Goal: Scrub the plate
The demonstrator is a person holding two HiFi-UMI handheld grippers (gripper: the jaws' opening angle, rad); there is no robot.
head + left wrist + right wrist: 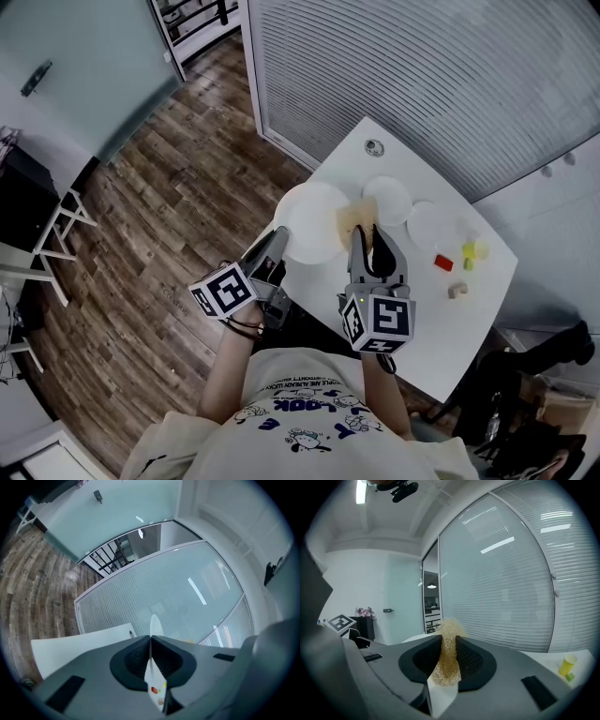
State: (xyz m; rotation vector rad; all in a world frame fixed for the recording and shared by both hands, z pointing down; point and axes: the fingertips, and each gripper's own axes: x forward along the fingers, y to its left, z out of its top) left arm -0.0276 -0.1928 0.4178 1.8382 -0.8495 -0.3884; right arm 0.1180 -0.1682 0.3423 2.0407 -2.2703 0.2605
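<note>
Right claw (pixel 449 644) pinches a tan sponge (pixel 446 663) just beside the white plate (pixel 314 220), whose rim the left claw (pixel 150 641) clamps at the counter (pixel 436 314) edge; scrubbing looks about to start, so next the sponge must press against the plate's face.

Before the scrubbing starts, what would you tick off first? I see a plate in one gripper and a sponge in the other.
1. Left gripper shut on the plate rim: ok.
2. Right gripper shut on the sponge: ok.
3. Sponge touching the plate: cannot tell.
4. Plate lifted off the table: cannot tell.
5. Blocks clear of the held plate: ok.
</note>
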